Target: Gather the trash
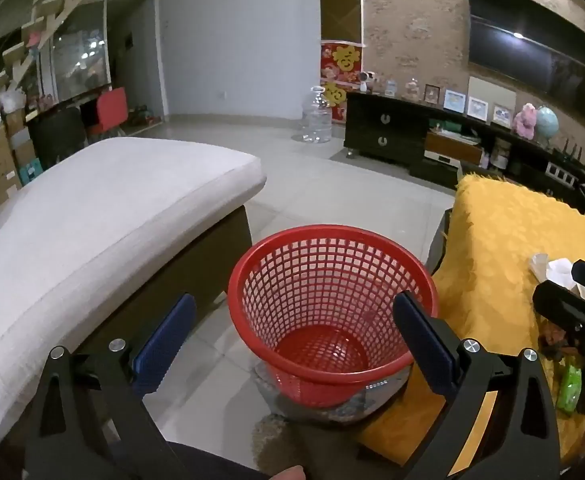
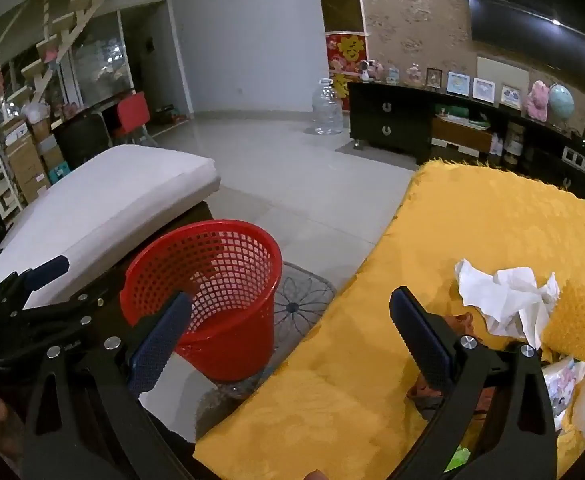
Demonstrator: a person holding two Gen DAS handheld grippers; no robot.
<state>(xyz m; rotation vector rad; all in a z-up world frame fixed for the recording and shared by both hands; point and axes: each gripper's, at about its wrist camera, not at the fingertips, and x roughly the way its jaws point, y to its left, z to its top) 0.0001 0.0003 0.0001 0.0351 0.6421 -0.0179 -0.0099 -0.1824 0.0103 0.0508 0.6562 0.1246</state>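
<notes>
My left gripper [image 1: 292, 340] has its jaws spread to full width, nothing between the ribbed blue pads [image 1: 164, 344]. It hangs over the red basket [image 1: 332, 248], a round, tapering plastic bin with a square-mesh wall and a solid rolled rim, standing on a patterned mat [image 2: 304, 300] on the glossy tiled floor between a pale fabric cushion [image 1: 104, 216] and the table.

My right gripper [image 2: 288, 340] is likewise fully open and holds nothing. It sits above the near left edge of the table, which is covered by a yellow cloth [image 2: 472, 224] with a raised, scale-like weave and a fringed far edge.

Trash: crumpled white tissue [image 2: 508, 296], soft and creased, lies on the cloth toward the right edge. A green wrapper [image 1: 568, 384] lies nearer, partly hidden.
</notes>
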